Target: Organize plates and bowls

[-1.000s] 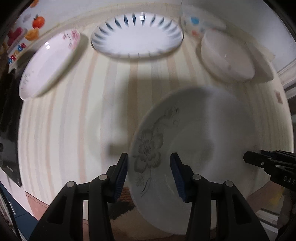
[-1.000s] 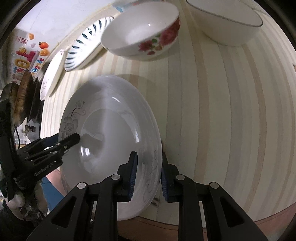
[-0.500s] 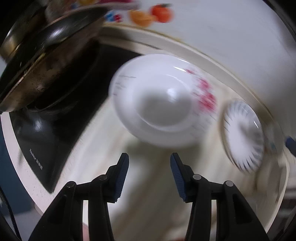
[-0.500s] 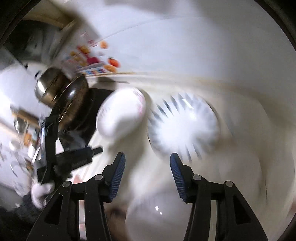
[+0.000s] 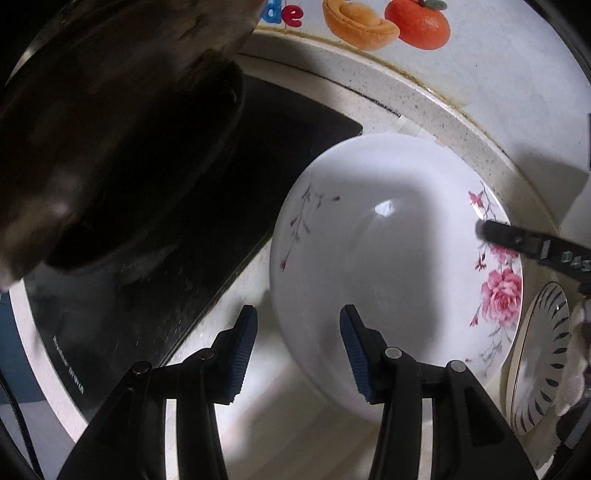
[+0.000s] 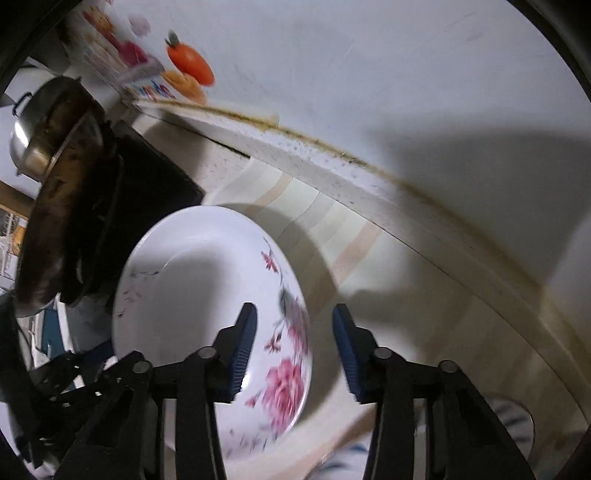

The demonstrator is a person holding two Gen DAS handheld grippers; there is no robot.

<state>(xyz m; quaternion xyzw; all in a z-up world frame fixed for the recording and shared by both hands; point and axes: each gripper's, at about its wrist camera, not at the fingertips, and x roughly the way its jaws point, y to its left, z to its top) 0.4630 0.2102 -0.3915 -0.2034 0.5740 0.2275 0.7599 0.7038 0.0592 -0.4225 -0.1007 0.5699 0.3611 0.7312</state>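
A white plate with pink roses [image 5: 391, 273] lies on the striped counter beside the black hob; it also shows in the right wrist view [image 6: 207, 306]. My left gripper [image 5: 297, 354] is open and empty, its fingers straddling the plate's near-left rim. My right gripper [image 6: 293, 350] is open and empty, straddling the plate's right rim by the roses; its tip shows in the left wrist view [image 5: 517, 236]. A blue-striped plate [image 5: 539, 373] lies just right of the rose plate.
A dark wok [image 5: 110, 129] sits on the black hob [image 5: 258, 147] to the left. A steel pot [image 6: 33, 136] stands behind it. The wall with fruit stickers [image 5: 421, 18] runs along the counter's back edge [image 6: 369, 192].
Both grippers left the grey-flower plate at the counter's front and swung to the rose plate by the hob. My right gripper, shut on the grey-flower plate's rim a second ago, is now open.
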